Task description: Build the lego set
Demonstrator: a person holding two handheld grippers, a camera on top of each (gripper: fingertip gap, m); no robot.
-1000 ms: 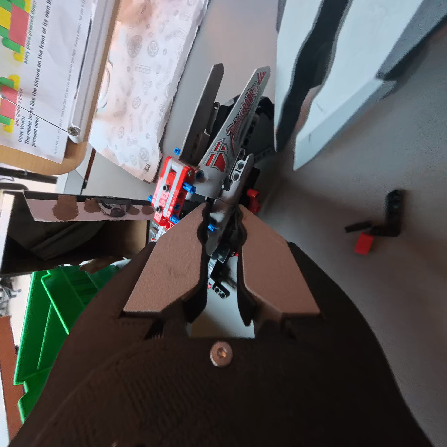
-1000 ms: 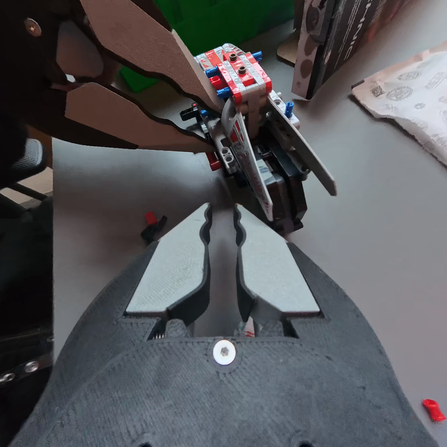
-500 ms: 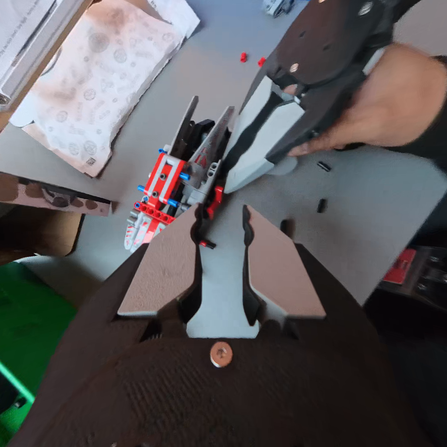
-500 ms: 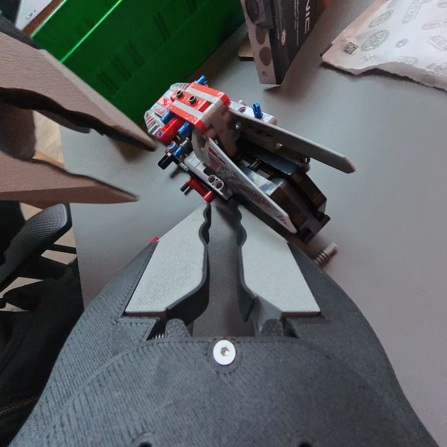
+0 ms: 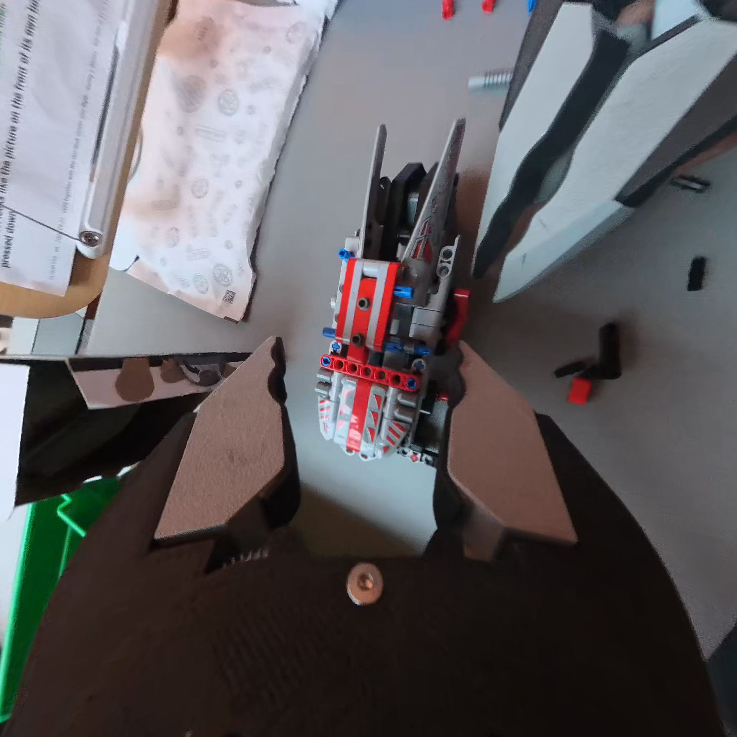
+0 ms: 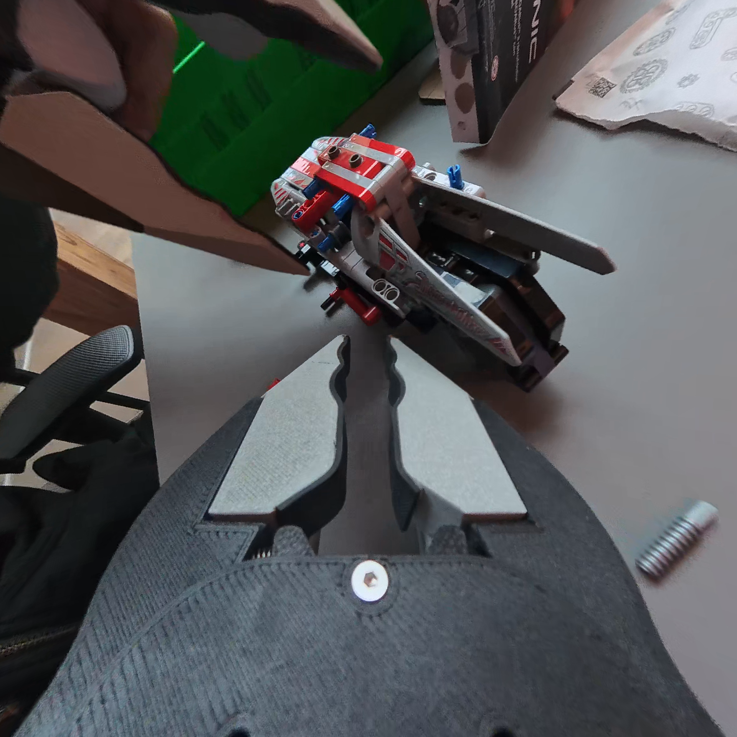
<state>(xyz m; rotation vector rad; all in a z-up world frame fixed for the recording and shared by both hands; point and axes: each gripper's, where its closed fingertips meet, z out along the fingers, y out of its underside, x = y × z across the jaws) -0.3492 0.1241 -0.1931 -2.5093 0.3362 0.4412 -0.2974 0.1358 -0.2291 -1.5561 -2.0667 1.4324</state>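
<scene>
Since half a second ago the left gripper [image 5: 369,359] has spread its fingers wide and come over the front of the lego model [image 5: 383,339], where before they stood narrow and off to its side. The right gripper [image 6: 367,343] has drawn back a little from the model's flank; its fingers are a narrow slit apart and hold nothing.

The model, a red, grey and black vehicle with two long grey side panels, lies on the grey table [image 5: 598,498], tilted onto one side. In the left wrist view its long axis runs straight away from the left gripper, nose toward the camera, and the nose sits between the two brown fingers. The right-hand finger [image 5: 490,434] looks to be just at the model's side; whether it touches I cannot tell. The other finger is clearly apart from it. So the left gripper is the nearer one, and I judge it is placed to close across the model's width, while the right gripper [image 5: 598,159] waits just beside the right panel.

Near by lie a small black and red loose piece [image 5: 590,371], a metal spring [image 6: 678,538], a torn paper bag [image 5: 207,159] and the set's box [image 6: 490,60].
</scene>
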